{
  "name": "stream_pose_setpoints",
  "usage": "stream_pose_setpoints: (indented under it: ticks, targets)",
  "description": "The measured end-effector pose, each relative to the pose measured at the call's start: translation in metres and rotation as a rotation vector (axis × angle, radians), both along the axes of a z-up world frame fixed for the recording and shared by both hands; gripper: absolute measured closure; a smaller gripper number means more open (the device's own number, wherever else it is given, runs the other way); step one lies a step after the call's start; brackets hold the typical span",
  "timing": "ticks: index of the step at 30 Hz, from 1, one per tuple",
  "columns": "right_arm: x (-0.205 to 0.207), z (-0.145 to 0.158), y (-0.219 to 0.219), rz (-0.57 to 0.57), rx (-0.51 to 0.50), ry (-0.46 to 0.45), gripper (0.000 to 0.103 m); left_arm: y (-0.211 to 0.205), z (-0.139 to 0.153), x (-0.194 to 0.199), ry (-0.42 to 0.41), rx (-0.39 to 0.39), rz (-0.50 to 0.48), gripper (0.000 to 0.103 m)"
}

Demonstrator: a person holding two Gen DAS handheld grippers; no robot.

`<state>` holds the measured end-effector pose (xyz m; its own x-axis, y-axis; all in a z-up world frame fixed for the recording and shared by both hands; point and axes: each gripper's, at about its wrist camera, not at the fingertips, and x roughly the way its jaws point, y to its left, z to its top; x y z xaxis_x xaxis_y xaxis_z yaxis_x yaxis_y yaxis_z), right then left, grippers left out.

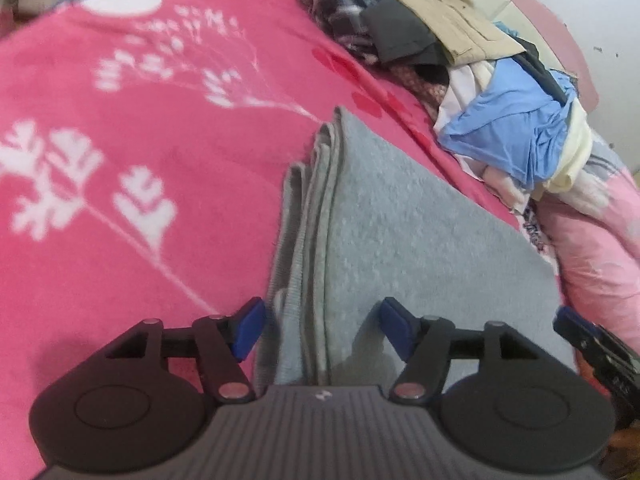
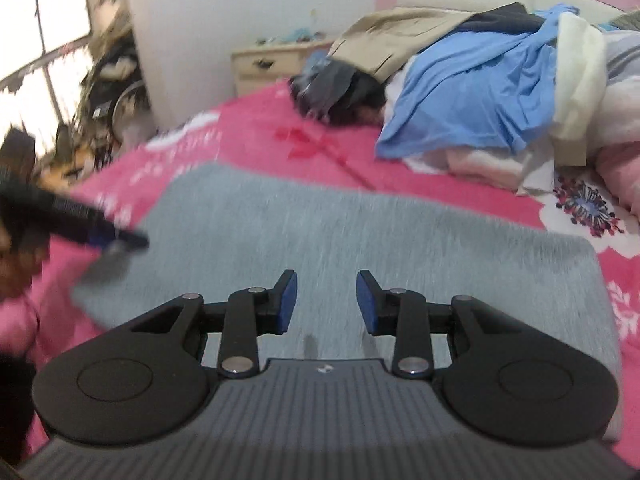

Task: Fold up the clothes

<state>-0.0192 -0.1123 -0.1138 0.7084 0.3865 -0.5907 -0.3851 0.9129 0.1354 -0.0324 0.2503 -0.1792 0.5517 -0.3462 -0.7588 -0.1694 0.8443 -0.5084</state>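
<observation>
On the pink blanket point(image 1: 120, 220) lies a folded grey garment point(image 1: 400, 232). Above it, the left claw point(image 1: 320, 332) and right claw point(image 2: 327, 302) both stand apart, holding nothing.

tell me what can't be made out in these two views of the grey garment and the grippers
- Left wrist view: the grey garment's near end is hidden behind the left gripper.
- Right wrist view: motion blur smears the garment, so its folds and what kind it is cannot be read.
- Right wrist view: the near hem lies behind the right gripper.

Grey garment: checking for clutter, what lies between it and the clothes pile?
Only bare pink blanket between grey garment and clothes pile, per right wrist view.
</observation>
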Motion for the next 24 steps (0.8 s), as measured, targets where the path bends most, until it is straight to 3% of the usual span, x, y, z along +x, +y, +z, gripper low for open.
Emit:
stream_pose_setpoints:
  ticks: [6, 13, 22, 24]
  targets:
    - [0.022, -0.011, 0.001, -0.027, 0.083, 0.07, 0.069, 0.013, -0.007, 0.014, -0.051, -0.079, 0.061, 0.036]
    - [0.013, -0.024, -0.008, -0.065, 0.093, 0.151, 0.068, 0.02, -0.022, 0.028, -0.061, -0.169, 0.057, 0.034]
    - [0.013, -0.023, -0.005, -0.051, 0.093, 0.149, 0.063, 0.031, -0.036, -0.005, -0.002, -0.31, -0.042, 0.032]
    - [0.014, -0.024, -0.004, -0.05, 0.093, 0.153, 0.063, 0.03, -0.036, -0.009, -0.005, -0.303, -0.074, 0.032]
